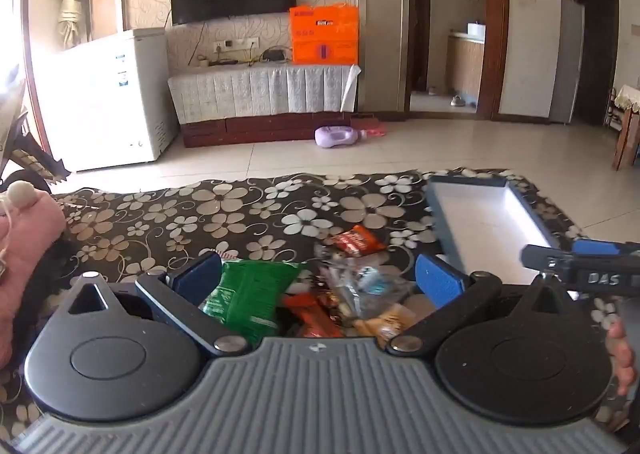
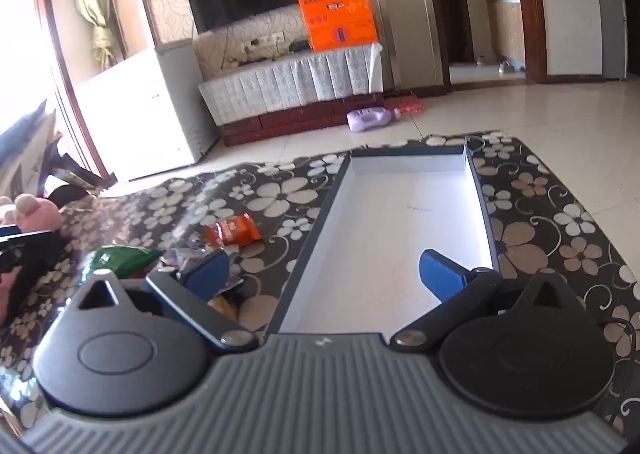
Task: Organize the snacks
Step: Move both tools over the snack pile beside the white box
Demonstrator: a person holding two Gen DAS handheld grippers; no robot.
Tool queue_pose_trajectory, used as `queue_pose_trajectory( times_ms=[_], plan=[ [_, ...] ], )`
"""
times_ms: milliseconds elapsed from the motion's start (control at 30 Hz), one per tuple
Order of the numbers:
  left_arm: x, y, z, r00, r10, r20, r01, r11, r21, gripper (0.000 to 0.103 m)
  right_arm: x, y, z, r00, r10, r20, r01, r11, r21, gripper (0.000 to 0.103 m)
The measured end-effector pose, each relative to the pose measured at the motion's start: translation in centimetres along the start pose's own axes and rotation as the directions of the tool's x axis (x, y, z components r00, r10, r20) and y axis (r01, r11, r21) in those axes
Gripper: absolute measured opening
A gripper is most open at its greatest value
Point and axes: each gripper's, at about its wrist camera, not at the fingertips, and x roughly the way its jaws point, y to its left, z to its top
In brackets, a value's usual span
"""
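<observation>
Left wrist view is showing the left gripper hovering wide open over the crinkly snack packets, while the right gripper, also open and holding nothing, is waiting above the shallow white cardboard box, which has no snacks in it yet.

Strong daylight from window at 9 o'clock, blown out white, washing chest freezer; room bright; fisheye bends doorframes at edges; snack pile motion-smeared; right wrist view softer overall

On the table, the snack pile lies left of the tray.
</observation>
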Motion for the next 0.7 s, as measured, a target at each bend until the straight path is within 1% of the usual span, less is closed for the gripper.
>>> queue_pose_trajectory(
  times_ms=[33,67,133,200,300,367,400,467,500,533,567,600,633,667,700],
  plan=[
    [-2.2,0.0,0.4,1.0,0.011,0.004,-0.011,1.0,0.008,0.103,-0.9,0.1,-0.1,1.0,0.007,0.02,-0.006,1.0,-0.018,0.103],
    [-4.2,0.1,-0.1,1.0,0.027,0.014,-0.027,0.999,0.016,0.103,-1.9,0.3,-0.1,0.999,0.01,0.04,-0.009,0.999,-0.036,0.103],
    [-7.1,0.2,-1.5,0.997,0.08,0.021,-0.081,0.996,0.027,0.103,-4.1,0.6,-0.5,0.995,0.026,0.092,-0.02,0.998,-0.066,0.103],
    [-9.5,0.3,-2.6,0.994,0.112,0.018,-0.112,0.992,0.056,0.103,-6.8,0.9,-1.1,0.99,0.046,0.135,-0.037,0.997,-0.07,0.103],
    [-11.7,0.4,-4.3,0.988,0.153,0.011,-0.153,0.984,0.096,0.103,-10.7,2.0,-2.5,0.982,0.091,0.167,-0.084,0.995,-0.044,0.103],
    [-12.8,0.6,-5.8,0.99,0.142,0.019,-0.143,0.986,0.081,0.103,-12.9,3.8,-2.3,0.979,0.14,0.151,-0.131,0.989,-0.068,0.103],
    [-13.1,0.8,-6.5,0.991,0.132,0.024,-0.133,0.989,0.063,0.103,-14.1,4.9,-1.9,0.974,0.168,0.15,-0.154,0.983,-0.104,0.103],
    [-12.8,1.2,-8.2,0.993,0.114,0.023,-0.115,0.993,0.03,0.103,-16.2,7.0,-2.1,0.947,0.244,0.208,-0.194,0.953,-0.233,0.103],
    [-12.4,1.4,-9.3,0.994,0.106,0.01,-0.106,0.994,0.011,0.103,-16.6,7.8,-2.8,0.935,0.269,0.233,-0.194,0.934,-0.299,0.103],
    [-11.7,1.5,-10.4,0.996,0.095,-0.005,-0.095,0.995,-0.009,0.103,-16.4,8.2,-3.9,0.932,0.277,0.236,-0.188,0.922,-0.338,0.103],
    [-11.2,1.8,-11.4,0.996,0.088,-0.028,-0.09,0.993,-0.074,0.103,-15.6,8.2,-5.0,0.938,0.269,0.218,-0.182,0.919,-0.35,0.103],
    [-10.9,2.2,-11.5,0.998,0.054,-0.033,-0.059,0.984,-0.167,0.103,-14.4,8.0,-6.1,0.952,0.25,0.177,-0.18,0.923,-0.34,0.103],
    [-10.8,2.6,-11.6,1.0,-0.003,0.006,0.005,0.973,-0.229,0.103,-12.7,7.8,-6.9,0.971,0.218,0.096,-0.179,0.934,-0.309,0.103],
    [-10.7,2.7,-11.8,0.997,-0.046,0.056,0.058,0.969,-0.239,0.103,-11.2,8.0,-7.1,0.982,0.191,0.008,-0.182,0.946,-0.269,0.102],
    [-10.4,2.6,-11.9,0.996,-0.046,0.074,0.062,0.972,-0.225,0.103,-10.4,8.1,-7.0,0.981,0.19,-0.031,-0.191,0.95,-0.247,0.101]
  ],
)
